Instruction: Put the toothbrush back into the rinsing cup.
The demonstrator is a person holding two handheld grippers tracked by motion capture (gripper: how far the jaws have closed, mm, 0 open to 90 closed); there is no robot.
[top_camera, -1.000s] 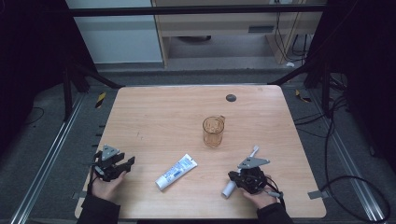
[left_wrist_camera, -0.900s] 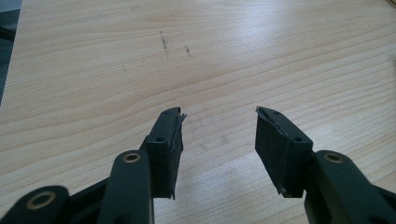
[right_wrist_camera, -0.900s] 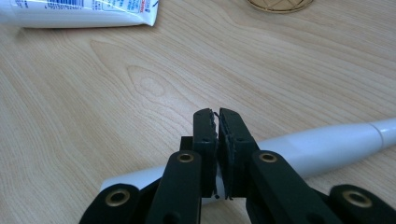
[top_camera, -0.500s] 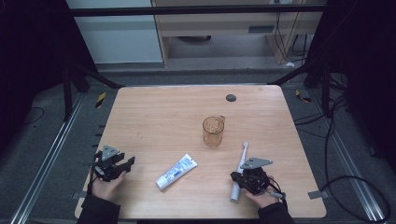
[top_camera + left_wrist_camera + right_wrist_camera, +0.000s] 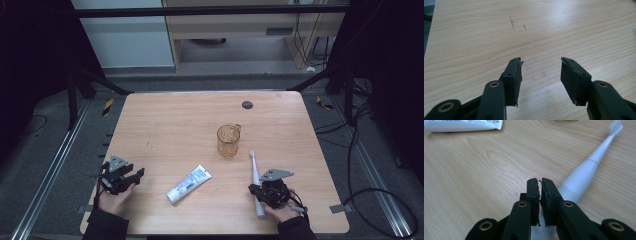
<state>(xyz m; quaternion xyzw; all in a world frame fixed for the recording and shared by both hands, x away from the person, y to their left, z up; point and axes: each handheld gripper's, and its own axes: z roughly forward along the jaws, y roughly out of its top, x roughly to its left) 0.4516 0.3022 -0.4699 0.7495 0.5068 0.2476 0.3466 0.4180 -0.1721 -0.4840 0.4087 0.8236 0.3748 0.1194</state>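
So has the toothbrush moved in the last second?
Yes. The toothbrush has swung: its head now points straight up the table, nearer the amber cup, and it lies flat by the right hand-held gripper.

Pale wood-grain worktop, light tan with faint dark streaks. White plastic electric toothbrush, white bristles. White toothpaste tube with blue print. Translucent amber glass cup. Black two-jaw grippers, left and right, brass-coloured rivets.
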